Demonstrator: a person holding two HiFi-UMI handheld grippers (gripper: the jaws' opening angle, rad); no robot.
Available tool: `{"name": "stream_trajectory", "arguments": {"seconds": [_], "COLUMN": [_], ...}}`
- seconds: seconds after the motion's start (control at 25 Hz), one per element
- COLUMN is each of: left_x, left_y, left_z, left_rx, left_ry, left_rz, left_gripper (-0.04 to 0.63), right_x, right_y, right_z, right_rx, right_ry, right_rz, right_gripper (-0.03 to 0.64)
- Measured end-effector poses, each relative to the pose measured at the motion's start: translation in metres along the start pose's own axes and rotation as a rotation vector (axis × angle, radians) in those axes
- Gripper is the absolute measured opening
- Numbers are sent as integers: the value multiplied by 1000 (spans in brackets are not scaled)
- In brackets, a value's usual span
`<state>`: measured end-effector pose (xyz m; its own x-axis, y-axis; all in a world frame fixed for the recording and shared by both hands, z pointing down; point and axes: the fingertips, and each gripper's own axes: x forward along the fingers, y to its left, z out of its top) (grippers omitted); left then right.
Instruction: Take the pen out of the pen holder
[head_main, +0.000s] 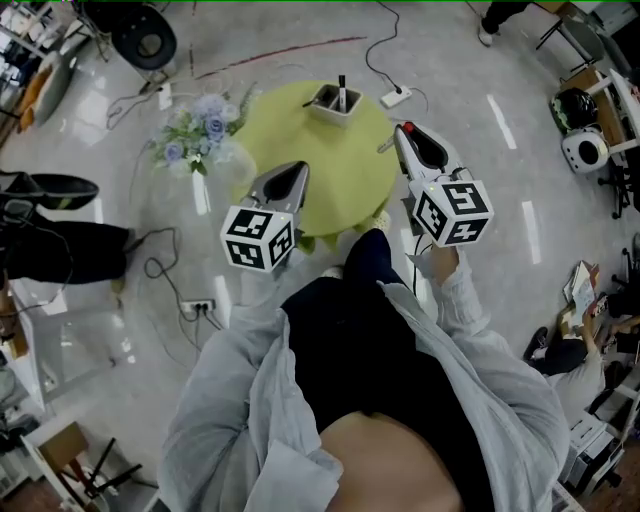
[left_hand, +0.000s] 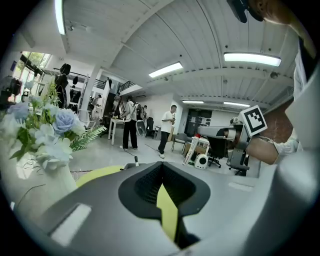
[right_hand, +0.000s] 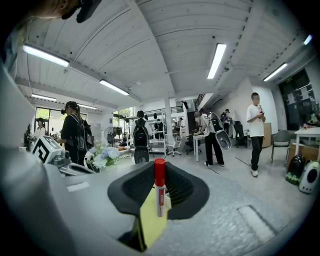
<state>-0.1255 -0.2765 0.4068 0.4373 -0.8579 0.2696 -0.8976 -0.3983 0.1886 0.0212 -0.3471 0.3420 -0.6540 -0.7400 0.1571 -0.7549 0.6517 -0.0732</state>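
Fingers (right_hand: 181, 189) of the right gripper (head_main: 405, 131) are clamping the red-capped pen (right_hand: 159, 190), already clear of the pen holder (head_main: 334, 106) ahead-left of them on the worktop (head_main: 300, 140), the left gripper (left_hand: 162, 167) sitting closed and empty, so any jolt is risking that slim barrel slipping free.

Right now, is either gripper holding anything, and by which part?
The right gripper clamps a red-capped pen upright by its white barrel, cap uppermost. The left gripper holds nothing.

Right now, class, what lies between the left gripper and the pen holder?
Only bare table: the head view shows nothing between the left gripper and the pen holder.
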Motion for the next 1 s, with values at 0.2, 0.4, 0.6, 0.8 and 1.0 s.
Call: {"name": "stream_trajectory", "arguments": {"seconds": [0.2, 0.4, 0.6, 0.8, 1.0], "left_x": [-19, -28, -29, -24, -18], "left_y": [-10, -16, -19, -22, -21], "left_z": [-10, -18, -22, -25, -28], "left_rx": [2, 10, 6, 4, 3], "left_ry": [4, 4, -2, -1, 7], "left_rz": [-27, -42, -48, -56, -65], "left_gripper": [17, 18, 18, 17, 17], "right_x": [-37, -59, -66, -70, -70], "right_y": [6, 7, 9, 7, 4], "right_z": [-19, -36, -50, -55, -61], "right_rx": [18, 56, 55, 48, 40], "right_ry": [-31, -36, -7, 5, 19], "right_rz": [-96, -146, -158, -169, -184], "right_gripper": [66, 65, 64, 65, 64]}}
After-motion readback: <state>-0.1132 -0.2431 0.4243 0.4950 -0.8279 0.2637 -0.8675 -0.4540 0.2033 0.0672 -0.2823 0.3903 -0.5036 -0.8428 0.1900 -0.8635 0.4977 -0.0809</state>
